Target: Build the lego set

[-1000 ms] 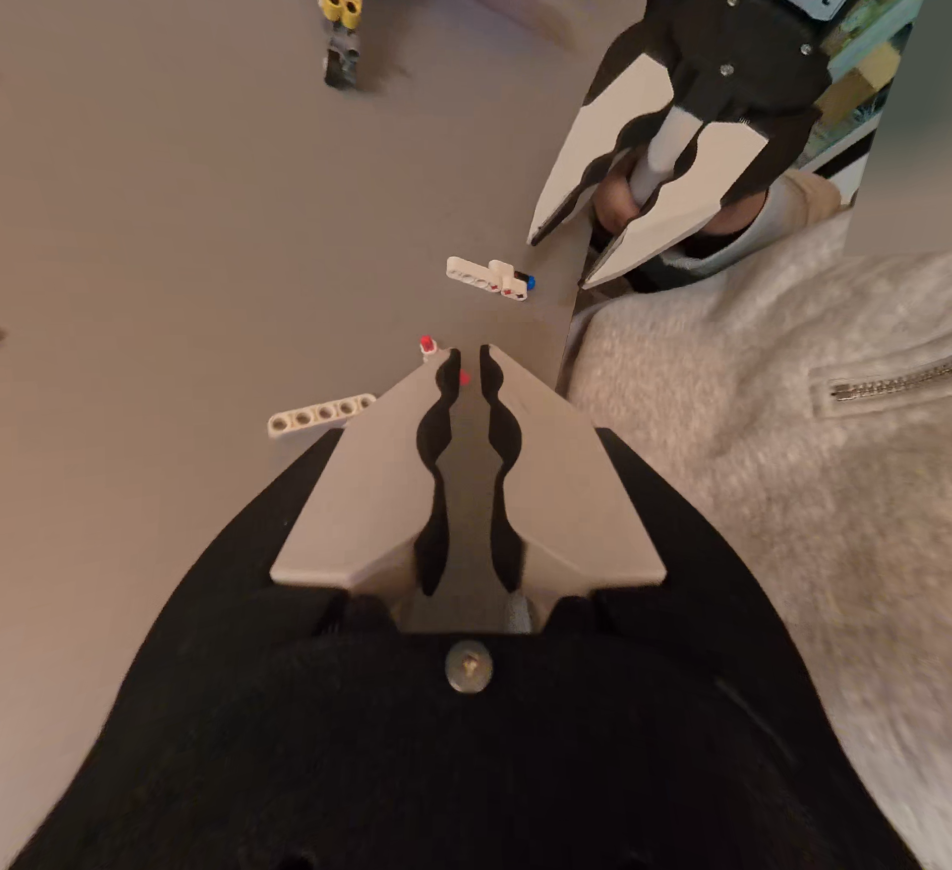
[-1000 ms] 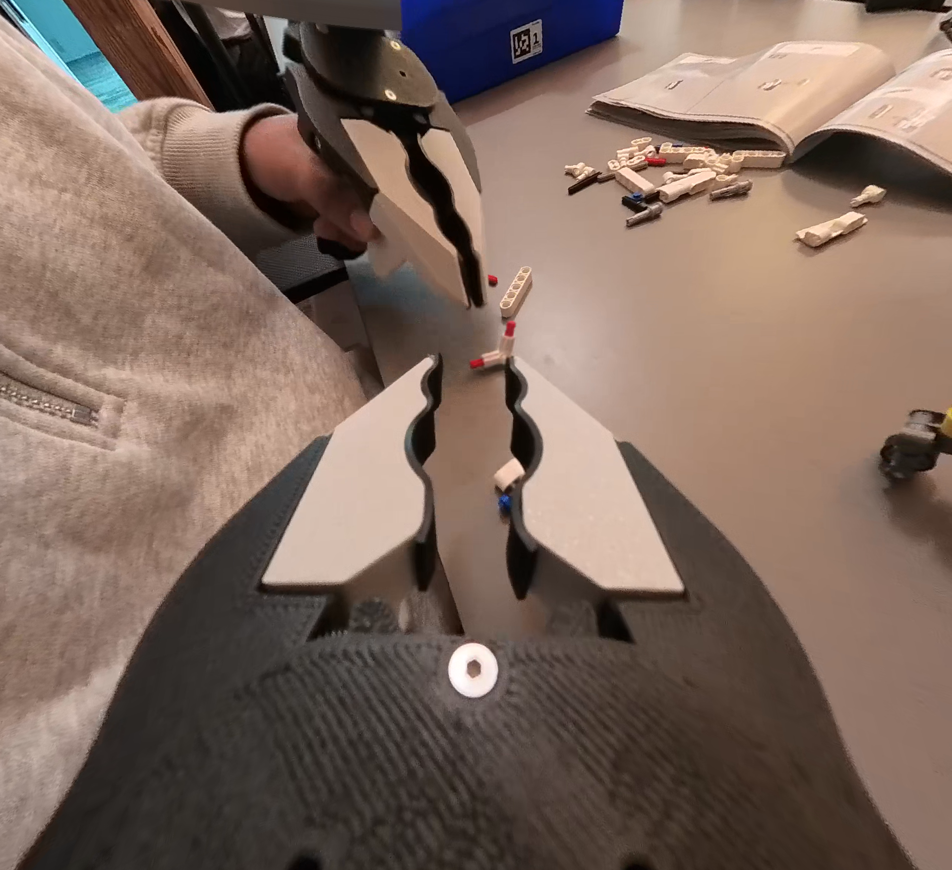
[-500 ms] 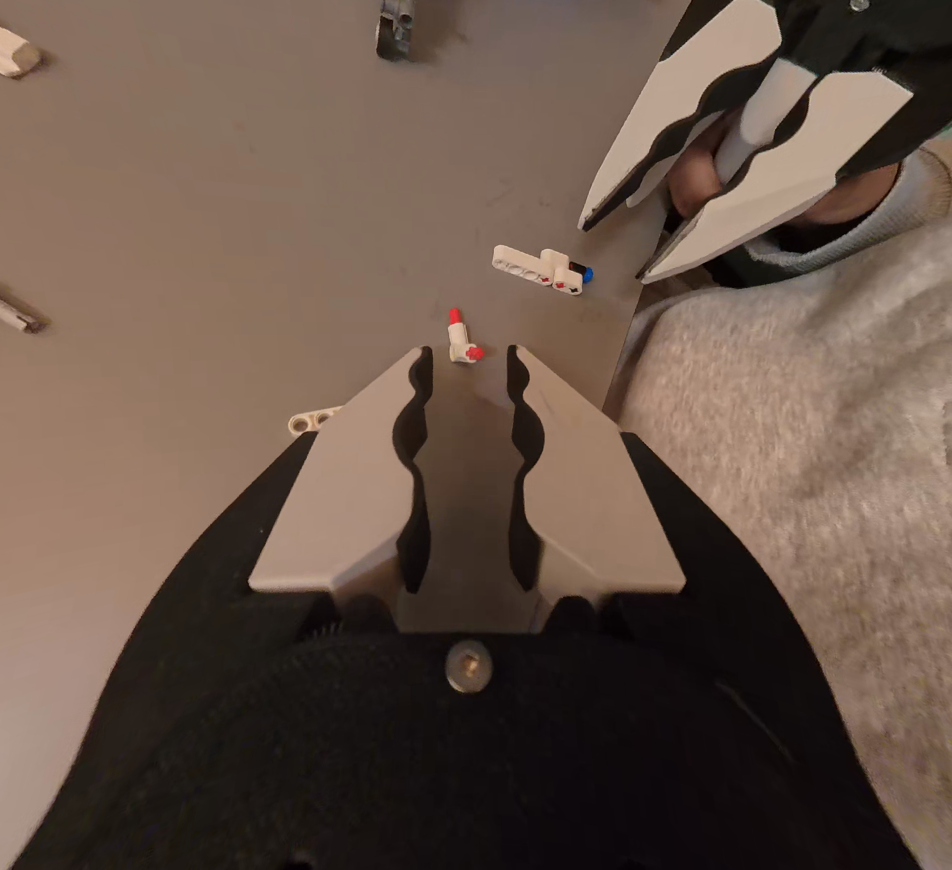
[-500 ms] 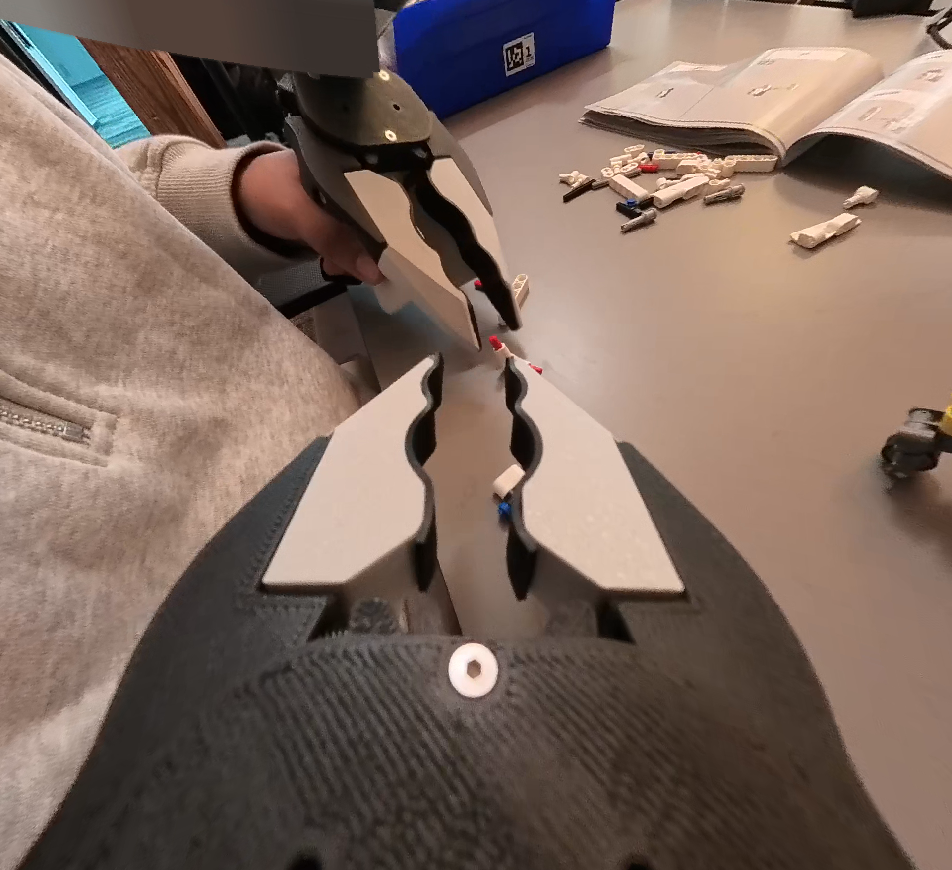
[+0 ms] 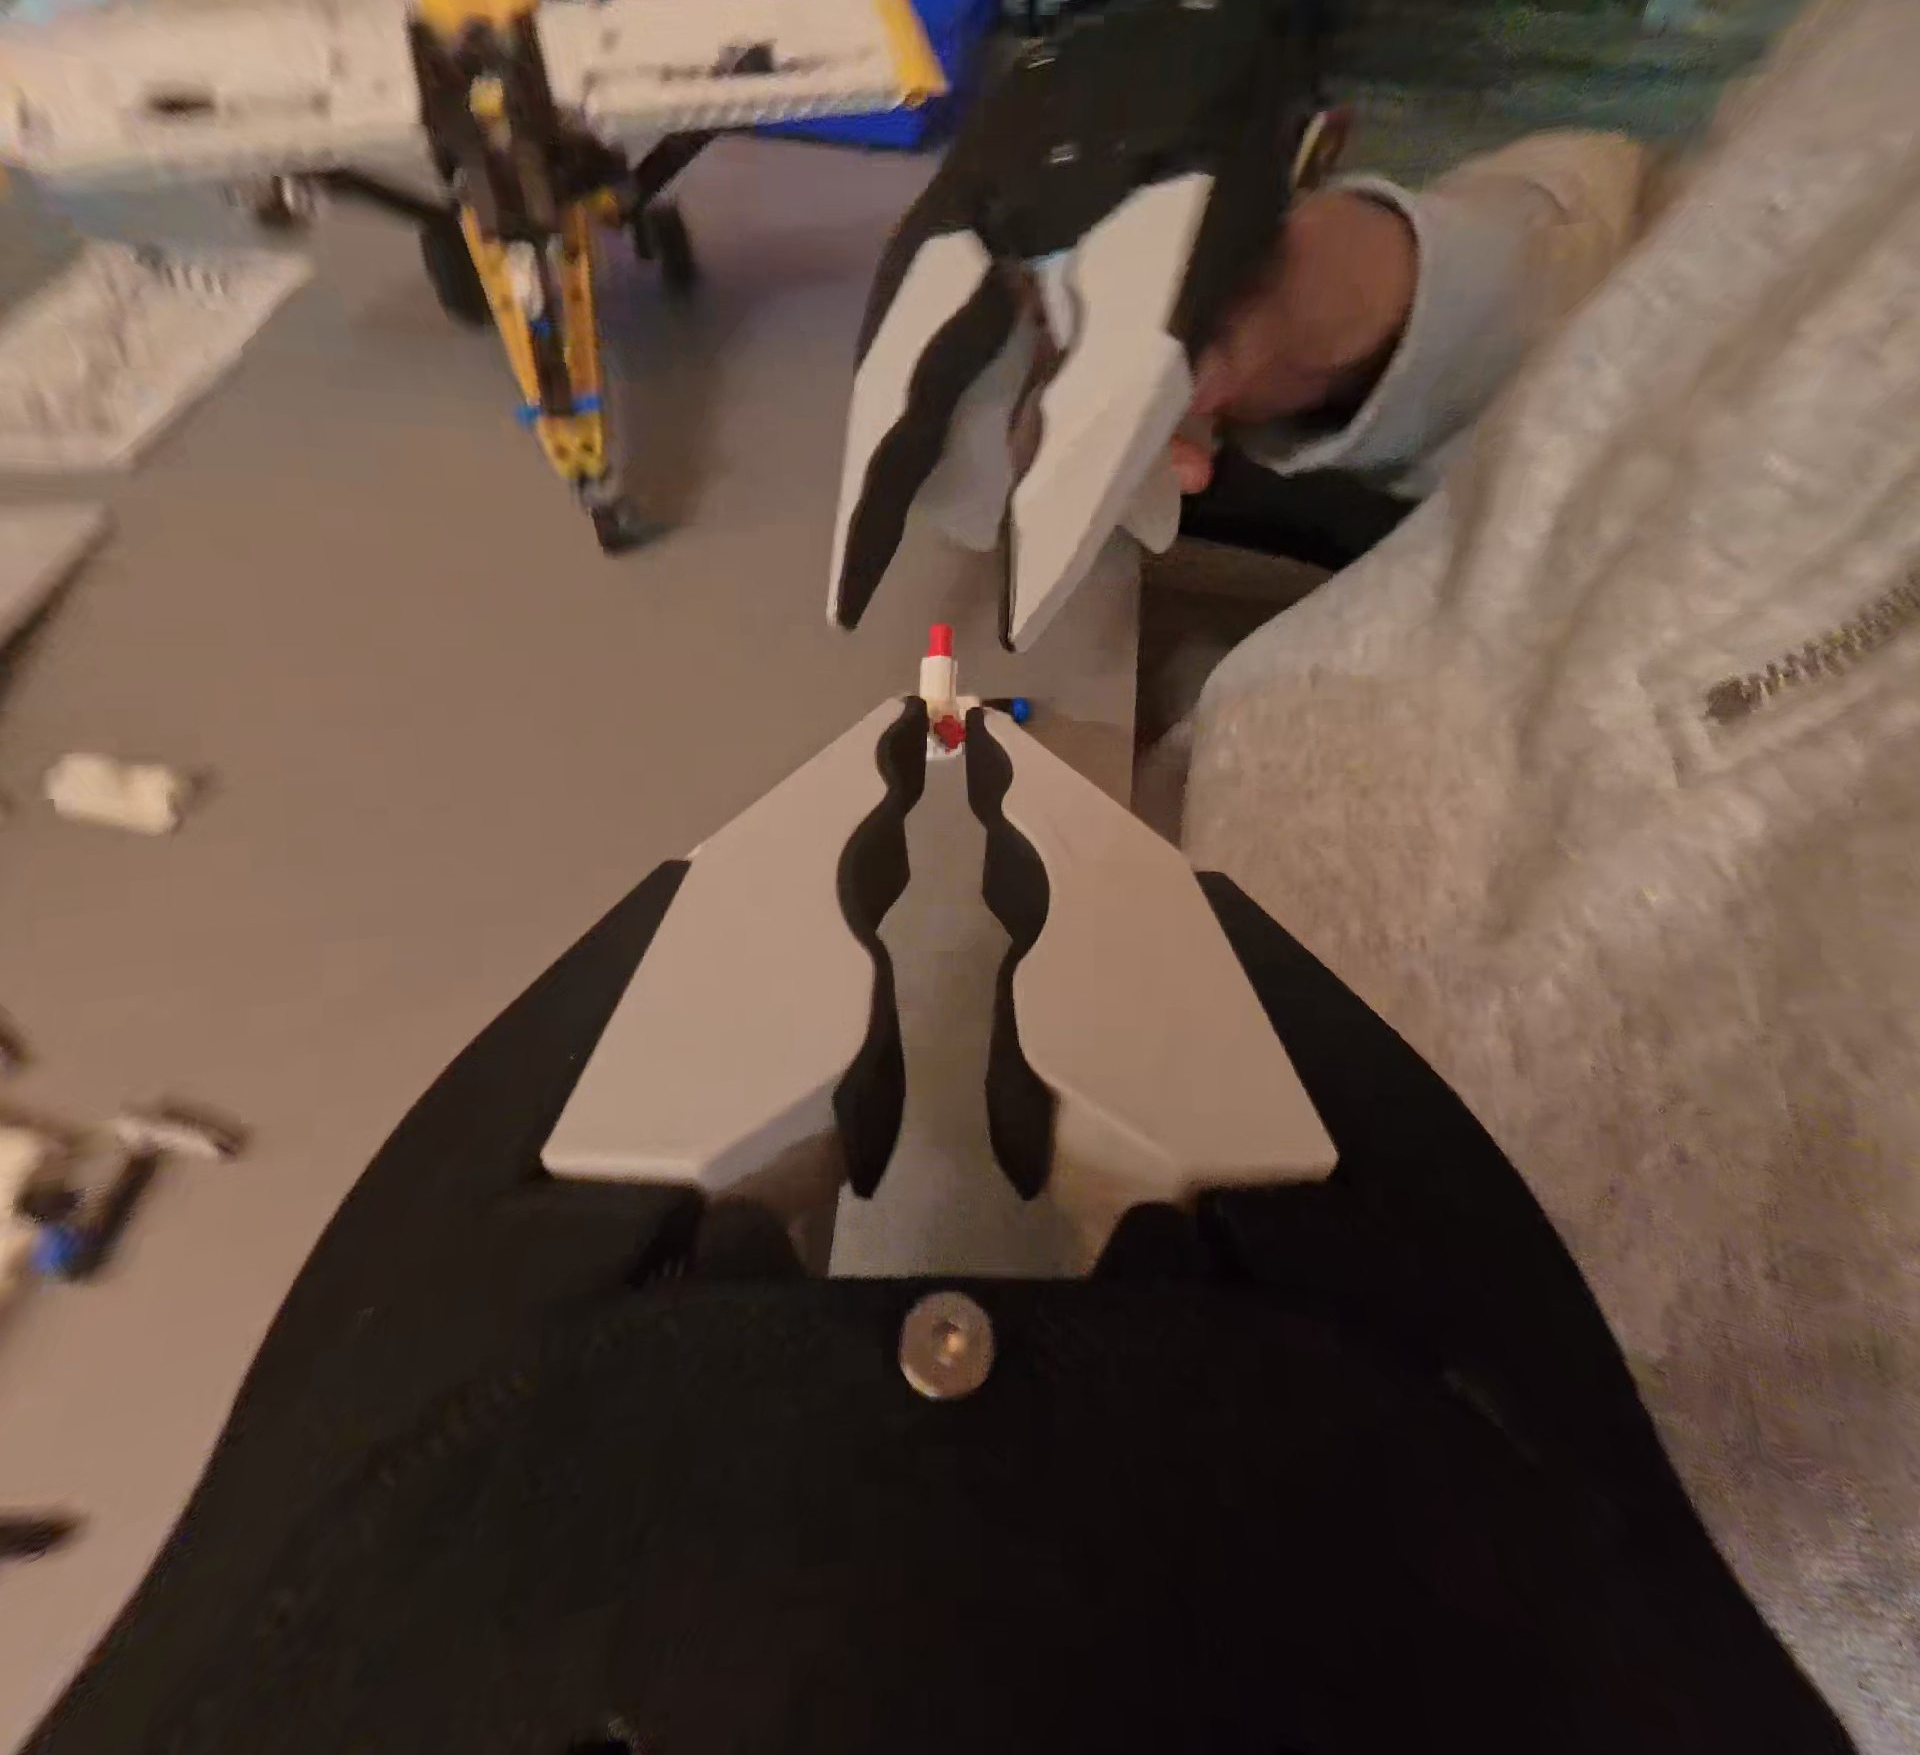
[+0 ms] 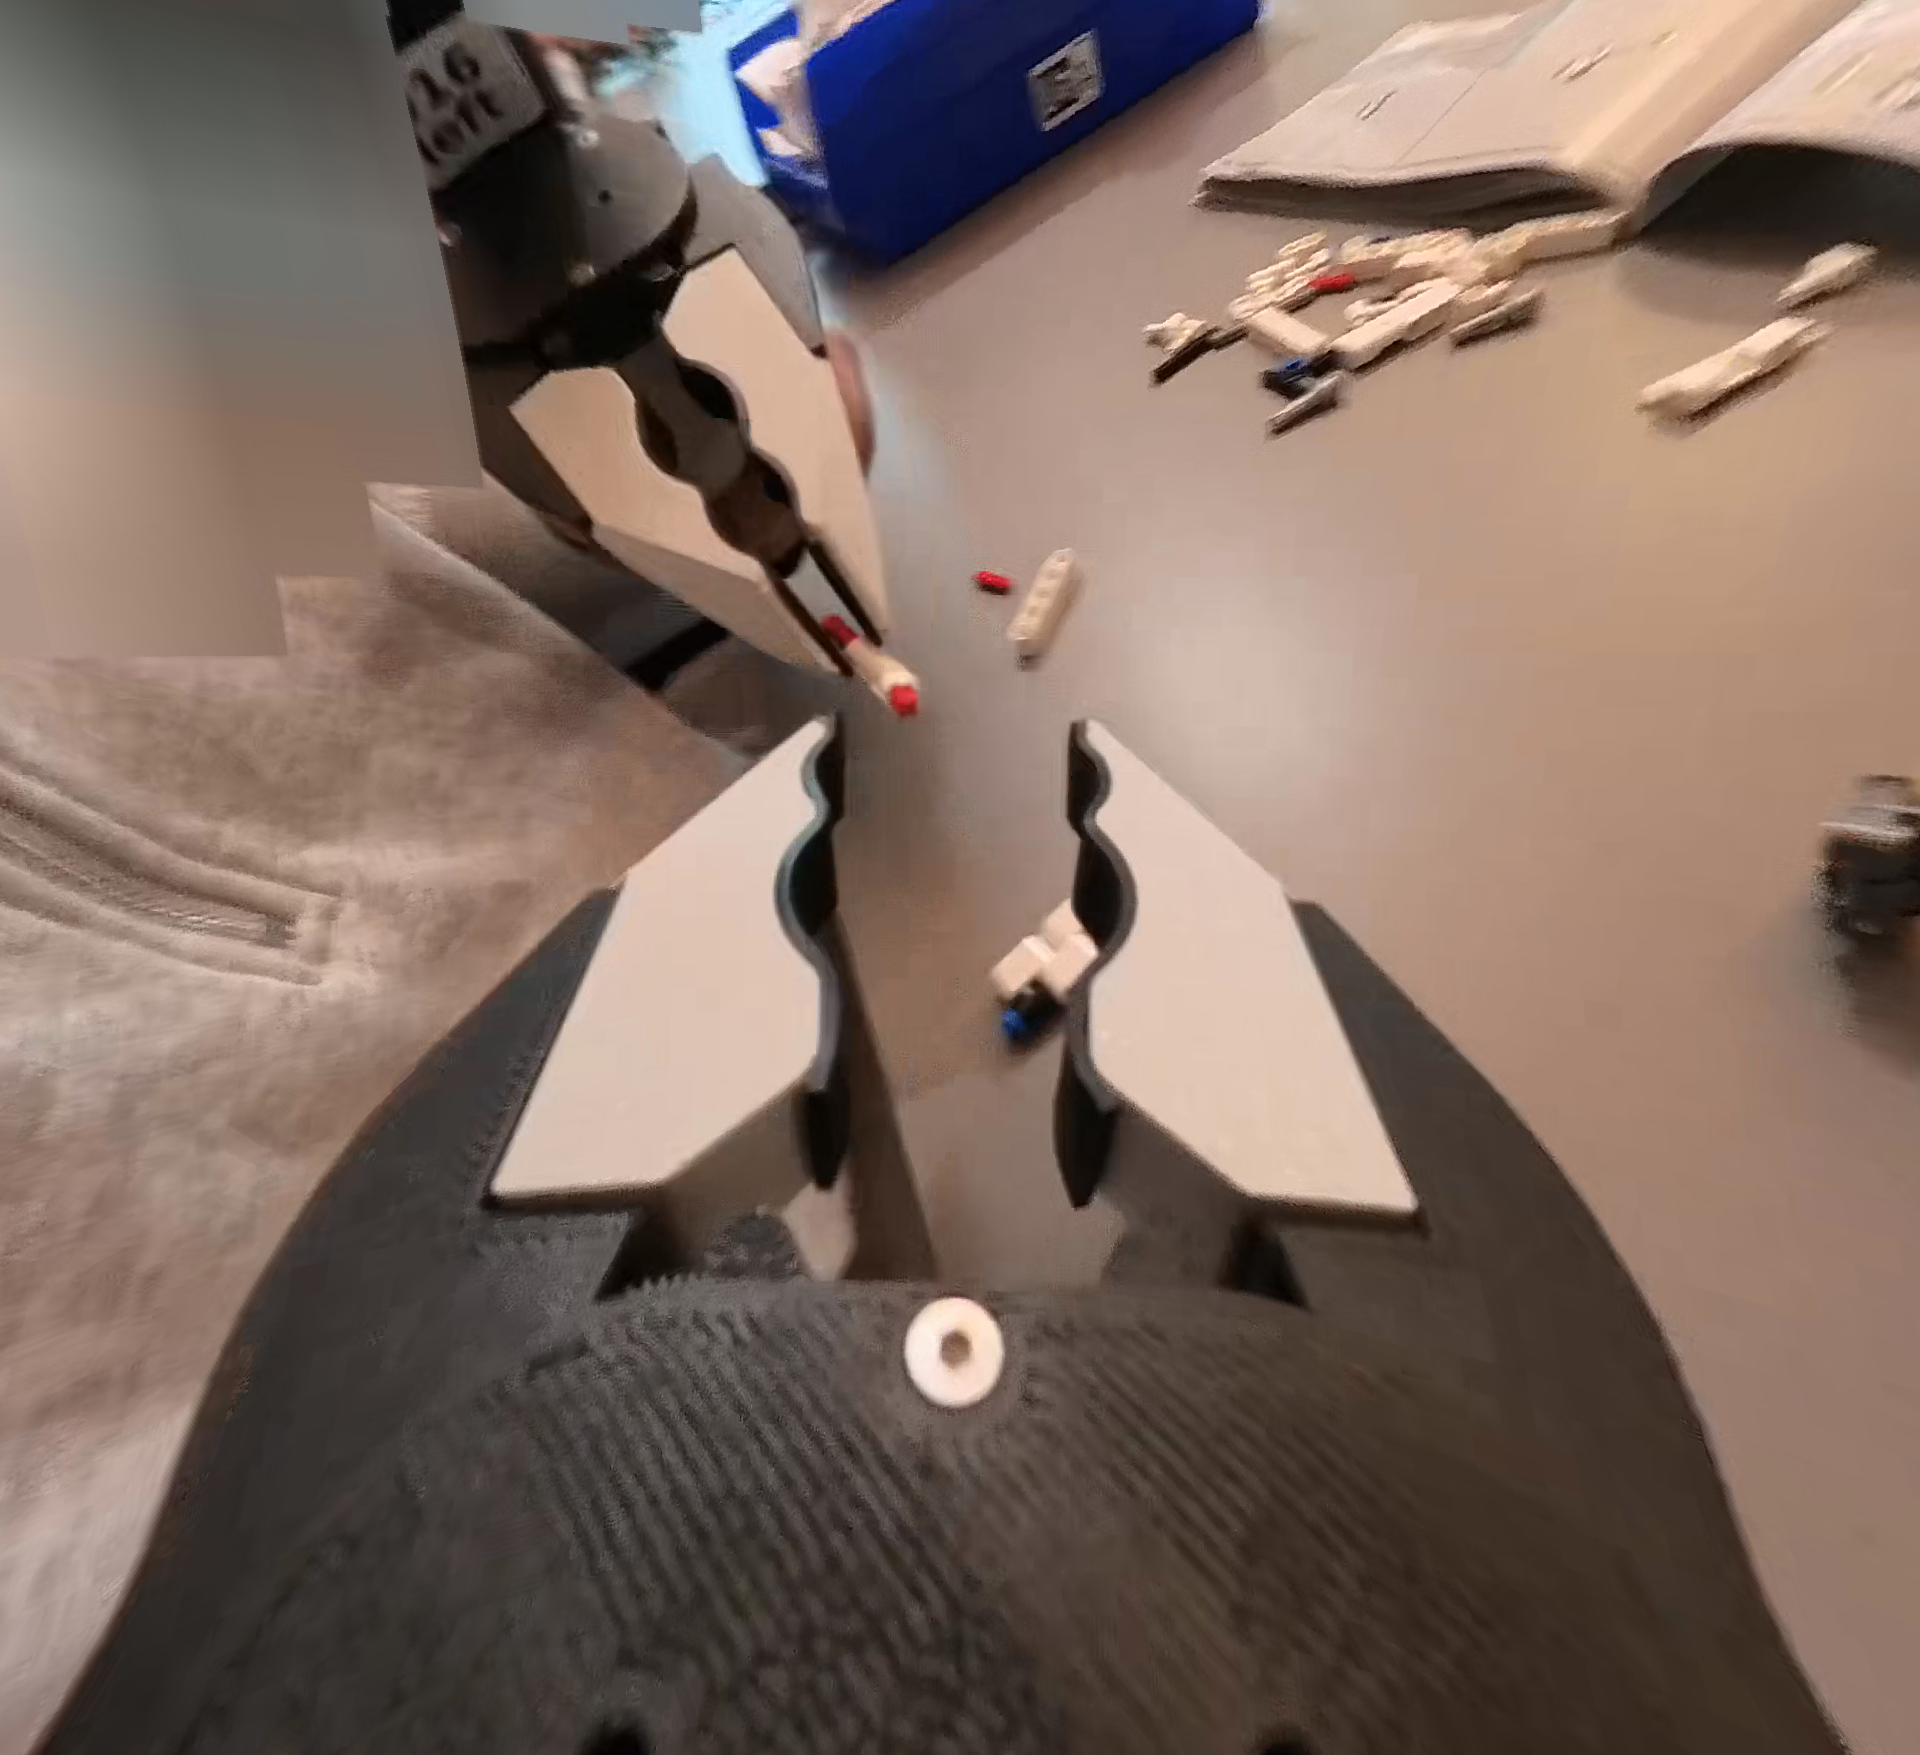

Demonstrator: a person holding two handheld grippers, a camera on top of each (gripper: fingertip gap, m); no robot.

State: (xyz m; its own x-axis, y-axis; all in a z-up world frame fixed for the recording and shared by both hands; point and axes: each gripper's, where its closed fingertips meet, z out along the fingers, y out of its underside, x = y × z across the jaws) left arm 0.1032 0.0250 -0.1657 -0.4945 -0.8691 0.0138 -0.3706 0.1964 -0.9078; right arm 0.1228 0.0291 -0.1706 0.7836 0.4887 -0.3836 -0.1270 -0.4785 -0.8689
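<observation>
My left gripper (image 5: 943,718) has its fingers clamped on the small white connector with red pins (image 5: 941,689), held at centre frame above the grey worktop (image 5: 364,718); its long axis runs straight out along the fingers, red tip forward. My right gripper (image 6: 954,737) is spread wide and empty over a white-and-blue piece (image 6: 1042,970). The worktop edge lies just right of the fingertips; I see open surface to the left.

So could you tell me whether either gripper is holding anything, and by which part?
The left gripper pinches the small white piece with red pins by its lower end; the right gripper holds nothing.
</observation>
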